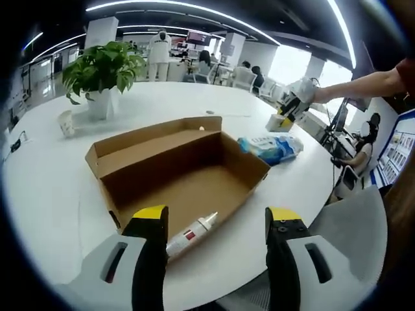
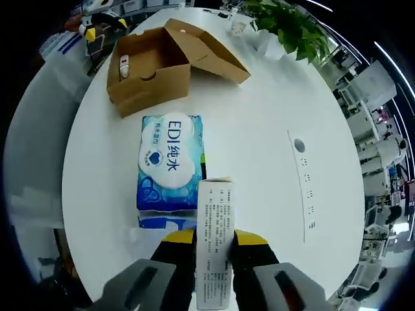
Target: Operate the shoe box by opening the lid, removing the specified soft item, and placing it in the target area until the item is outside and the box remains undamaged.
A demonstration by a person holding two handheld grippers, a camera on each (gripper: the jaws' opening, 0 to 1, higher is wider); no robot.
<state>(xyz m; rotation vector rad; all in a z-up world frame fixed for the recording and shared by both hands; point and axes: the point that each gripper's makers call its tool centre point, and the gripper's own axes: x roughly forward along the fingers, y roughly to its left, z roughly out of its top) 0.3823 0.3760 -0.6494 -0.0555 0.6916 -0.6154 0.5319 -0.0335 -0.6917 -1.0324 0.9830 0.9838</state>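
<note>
In the left gripper view, the left gripper [image 1: 218, 228] hovered with its yellow-tipped jaws spread wide and nothing between them, just over the near edge of the white table [image 1: 52, 188]. Ahead of the jaws lay the open cardboard shoe box [image 1: 181, 172], its lid folded back flat on the far side. A white tube [image 1: 192, 234] with a red label lay inside the box at its near end, between the jaw tips as seen from this camera. Just beyond the box's far right corner rested the blue-and-white tissue pack [image 1: 271, 148], out on the table surface. Farther back stood a potted plant [image 1: 104, 68] and a paper cup [image 1: 66, 122], and at the upper right the right gripper [image 1: 290, 109] reached in, held by a person's arm, gripping a small carton [image 1: 280, 122]. In the right gripper view, the right gripper [image 2: 214, 249] had its jaws closed narrowly on the small carton [image 2: 215, 240], a white box printed with fine text. Just past it the tissue pack [image 2: 171, 162] lay flat on the table [image 2: 259, 129], outside and near the shoe box [image 2: 155, 68], which sat open with the tube [image 2: 124, 65] inside. The plant [image 2: 292, 29] stood at the far edge.
</note>
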